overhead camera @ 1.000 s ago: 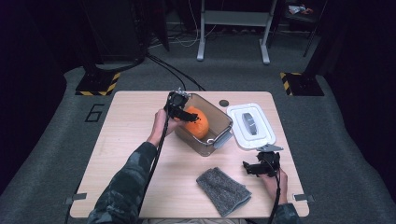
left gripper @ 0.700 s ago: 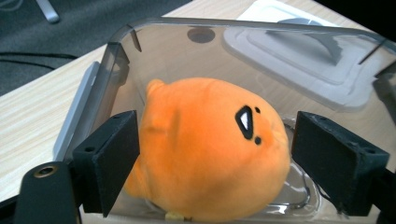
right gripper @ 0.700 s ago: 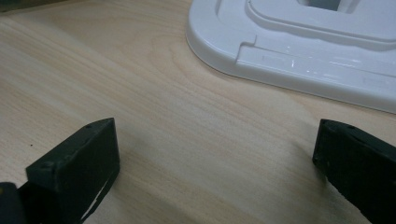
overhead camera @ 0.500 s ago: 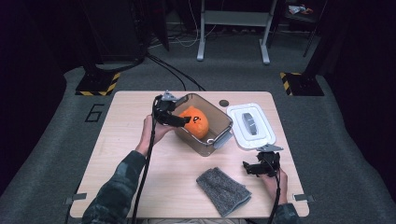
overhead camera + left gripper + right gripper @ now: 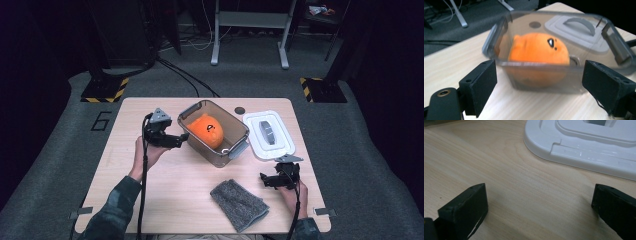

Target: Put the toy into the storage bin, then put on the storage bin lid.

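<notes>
Spanning dark room, pale wooden table [image 5: 150, 200]

The orange toy [image 5: 537, 53] sits in the clear box [image 5: 499, 37], and its bottom half looks foggy through the box's front wall. In the left gripper view the box's right end is cut off by the picture's edge. The white lid [image 5: 574, 32] behind it is partly hidden by the box and the toy. A small dark round thing [image 5: 240, 110] on the table is too small to tell what it is.

In the right gripper view, the white lid's top and right side run off the picture. Both black jaws are cut off at the bottom there too.

In the high view, the person's arms leave at the bottom edge.
</notes>
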`<state>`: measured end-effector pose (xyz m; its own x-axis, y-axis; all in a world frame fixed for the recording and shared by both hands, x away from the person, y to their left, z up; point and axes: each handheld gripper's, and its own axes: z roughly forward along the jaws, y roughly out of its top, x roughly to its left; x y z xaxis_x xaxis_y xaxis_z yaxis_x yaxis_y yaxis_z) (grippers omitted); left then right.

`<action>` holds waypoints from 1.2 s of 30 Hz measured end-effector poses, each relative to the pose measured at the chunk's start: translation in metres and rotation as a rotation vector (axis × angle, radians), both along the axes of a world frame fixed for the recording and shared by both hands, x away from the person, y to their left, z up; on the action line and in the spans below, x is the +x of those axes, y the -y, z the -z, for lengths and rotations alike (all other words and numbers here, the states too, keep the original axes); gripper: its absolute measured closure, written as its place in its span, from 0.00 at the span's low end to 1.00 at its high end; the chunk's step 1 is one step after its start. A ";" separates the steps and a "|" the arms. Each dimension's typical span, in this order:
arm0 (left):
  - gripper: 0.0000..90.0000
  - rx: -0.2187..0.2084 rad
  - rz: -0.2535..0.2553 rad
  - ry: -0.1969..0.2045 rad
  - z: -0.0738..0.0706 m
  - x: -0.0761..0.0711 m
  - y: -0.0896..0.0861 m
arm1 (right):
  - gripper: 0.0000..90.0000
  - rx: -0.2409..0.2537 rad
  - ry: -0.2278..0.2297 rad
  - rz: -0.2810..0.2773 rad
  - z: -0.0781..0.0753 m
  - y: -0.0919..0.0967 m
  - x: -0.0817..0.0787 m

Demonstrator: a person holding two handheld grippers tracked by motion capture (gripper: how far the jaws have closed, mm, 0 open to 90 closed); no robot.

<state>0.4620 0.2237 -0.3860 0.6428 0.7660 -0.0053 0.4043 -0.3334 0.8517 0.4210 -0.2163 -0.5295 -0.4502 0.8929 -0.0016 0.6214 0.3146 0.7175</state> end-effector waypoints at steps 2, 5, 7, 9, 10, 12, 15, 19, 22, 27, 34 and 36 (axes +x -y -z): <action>0.13 0.013 -0.018 0.012 0.005 -0.005 -0.006 | 0.00 0.000 -0.001 0.000 0.000 0.000 0.000; 0.12 0.003 -0.043 0.011 0.013 -0.013 -0.019 | 0.00 0.000 -0.001 0.000 0.000 0.000 0.000; 0.11 0.006 -0.061 0.000 0.023 -0.018 -0.026 | 0.00 -0.007 0.000 -0.010 0.000 0.001 0.000; 0.11 0.011 -0.080 -0.018 0.034 -0.022 -0.033 | 0.00 -0.006 0.000 -0.009 0.000 0.001 0.000; 0.10 0.014 -0.084 -0.028 0.039 -0.023 -0.036 | 0.00 -0.005 0.000 -0.009 0.000 0.001 0.000; 0.10 0.014 -0.104 -0.049 0.051 -0.026 -0.043 | 0.00 -0.006 0.000 -0.009 0.000 0.001 0.000; 0.09 0.002 -0.133 -0.064 0.064 -0.029 -0.051 | 0.00 -0.006 0.000 -0.009 0.000 0.001 0.000; 0.08 -0.008 -0.161 -0.092 0.078 -0.030 -0.061 | 0.00 -0.006 0.000 -0.009 0.000 0.001 0.000; 0.07 -0.001 -0.170 -0.109 0.088 -0.031 -0.065 | 0.00 -0.006 0.000 -0.009 0.000 0.001 0.001; 0.07 0.029 -0.201 -0.111 0.104 -0.034 -0.071 | 0.00 -0.005 -0.001 -0.009 0.000 0.000 0.001; 0.05 0.059 -0.243 -0.147 0.124 -0.034 -0.082 | 0.00 -0.004 -0.002 -0.008 0.000 0.000 0.000; 0.05 0.044 -0.245 -0.164 0.127 -0.032 -0.086 | 0.00 -0.004 -0.002 -0.008 0.000 0.000 0.000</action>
